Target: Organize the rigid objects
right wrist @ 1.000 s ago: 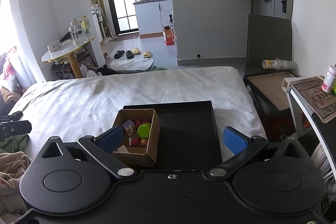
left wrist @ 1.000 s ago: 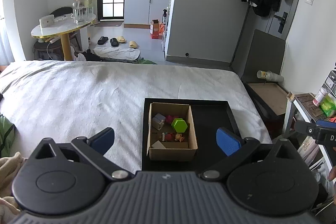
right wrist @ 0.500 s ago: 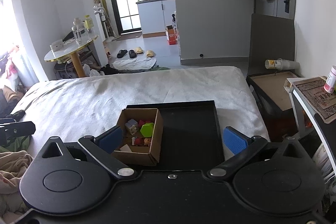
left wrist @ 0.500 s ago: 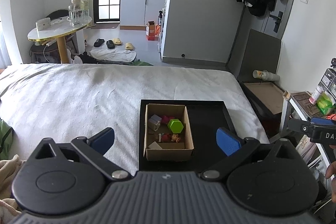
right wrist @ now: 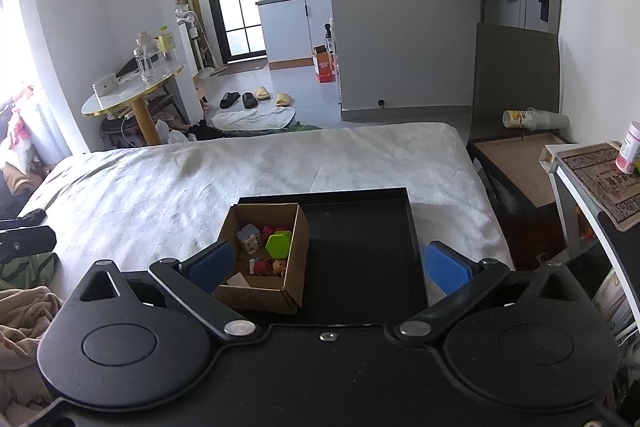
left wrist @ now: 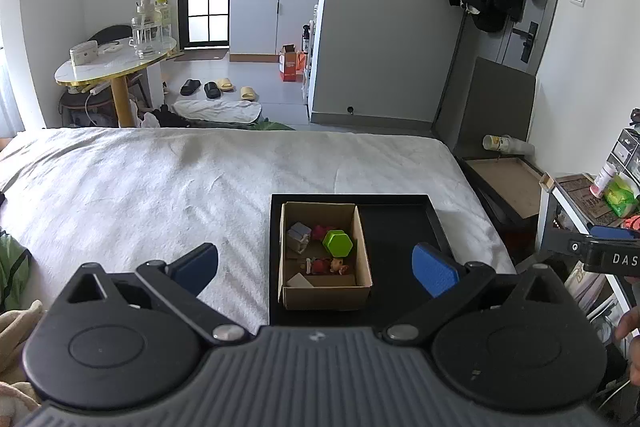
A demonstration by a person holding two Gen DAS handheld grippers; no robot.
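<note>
A black tray (left wrist: 400, 219) (right wrist: 360, 247) lies on the white bed, near its right edge. In the tray's left half stands an open cardboard box (left wrist: 362, 247) (right wrist: 298, 247) holding several small toys, among them a green hexagon block (left wrist: 338, 243) (right wrist: 279, 245), a grey cube and red pieces. My left gripper (left wrist: 314, 267) is open above the near end of the box, holding nothing. My right gripper (right wrist: 328, 267) is open too, over the near part of the tray, with the box by its left finger. The tray's right half is bare.
The white bed (left wrist: 160, 187) stretches left and away. Crumpled cloth (right wrist: 24, 311) lies at the near left. A side shelf (right wrist: 592, 171) with a bottle stands right of the bed, a brown box (left wrist: 504, 179) beyond it. A round table (left wrist: 112, 63) stands far left.
Both grippers have pulled back and risen slightly, so the box and tray look a little smaller and lower in view. The jaws stay open and nothing on the bed has moved.
</note>
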